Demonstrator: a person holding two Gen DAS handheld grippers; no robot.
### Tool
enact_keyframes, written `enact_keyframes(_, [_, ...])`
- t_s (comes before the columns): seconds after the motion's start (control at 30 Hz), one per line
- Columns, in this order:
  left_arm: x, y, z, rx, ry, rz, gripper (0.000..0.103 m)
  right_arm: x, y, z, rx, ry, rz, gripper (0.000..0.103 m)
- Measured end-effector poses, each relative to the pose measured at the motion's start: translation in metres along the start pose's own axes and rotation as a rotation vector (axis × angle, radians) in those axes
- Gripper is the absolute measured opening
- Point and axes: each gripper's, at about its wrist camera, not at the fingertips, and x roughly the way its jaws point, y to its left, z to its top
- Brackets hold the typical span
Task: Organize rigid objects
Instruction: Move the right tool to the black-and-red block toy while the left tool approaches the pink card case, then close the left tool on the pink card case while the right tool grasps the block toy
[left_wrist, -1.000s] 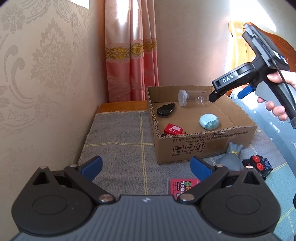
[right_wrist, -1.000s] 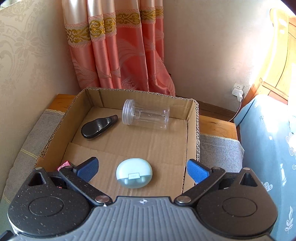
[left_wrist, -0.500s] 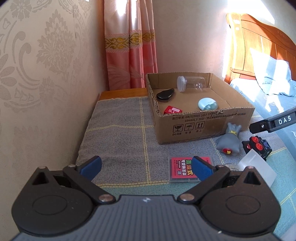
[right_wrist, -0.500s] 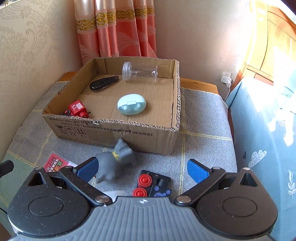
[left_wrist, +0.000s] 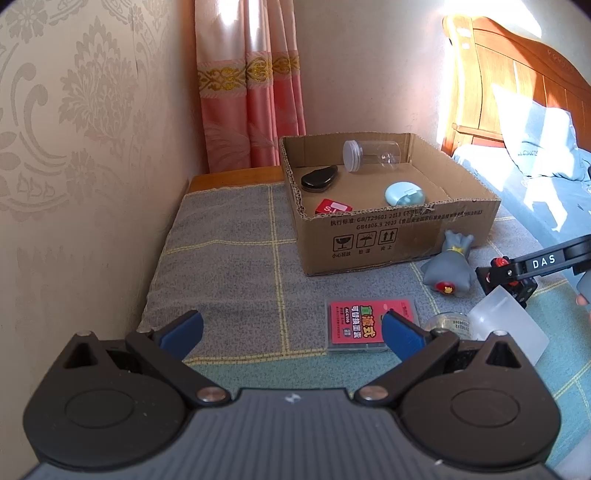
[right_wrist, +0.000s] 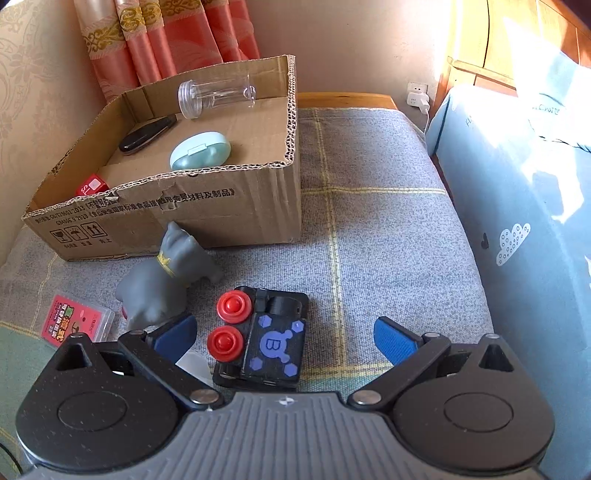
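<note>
Right wrist view: your right gripper (right_wrist: 283, 338) hangs with fingers spread wide over the black toy (right_wrist: 264, 341) with red buttons, low in the frame centre. Your left gripper (left_wrist: 291, 330) is also spread wide, holding nothing; the cardboard box (left_wrist: 388, 236) sits upper centre.

R gripper (right_wrist: 283, 338) jaws spread wide over the black block w/ red buttons (right_wrist: 260, 341); grey blanket (right_wrist: 388, 236) at 12–3 o'clock of it lies bare, free to pass. Grey toy figure (right_wrist: 168, 280) crowds it at 10 o'clock, cardboard box (right_wrist: 177, 214) wall just behind at 11. L gripper (left_wrist: 291, 328), jaws wide: bare blanket at 11–12 o'clock, red card case (left_wrist: 356, 325) at 1.
</note>
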Motion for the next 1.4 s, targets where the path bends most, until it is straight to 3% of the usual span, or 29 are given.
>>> enact_keyframes(0.27, [0.008,-0.006,0.002,0.013,0.02,-0.008,0.102,0.005,-0.02,-0.01,-0.01,0.01,-0.048,0.103])
enact_keyframes(0.43, [0.016,-0.011,0.004,0.022,0.037,-0.018,0.102,0.009,-0.034,-0.014,-0.021,-0.004,-0.021,0.103])
enact_keyframes(0.83, [0.048,-0.026,0.013,0.042,0.103,-0.025,0.102,0.02,-0.044,0.006,-0.048,-0.04,-0.025,0.103])
enact_keyframes(1.07, [0.076,-0.038,0.018,0.066,0.15,-0.069,0.102,0.01,-0.045,0.001,-0.139,-0.049,-0.096,0.103])
enact_keyframes(1.3, [0.102,-0.052,0.022,0.093,0.189,-0.129,0.102,0.014,-0.045,-0.005,-0.178,-0.023,-0.12,0.103])
enact_keyframes(1.4, [0.11,-0.052,0.023,0.08,0.21,-0.136,0.102,0.016,-0.041,-0.007,-0.192,-0.034,-0.084,0.103])
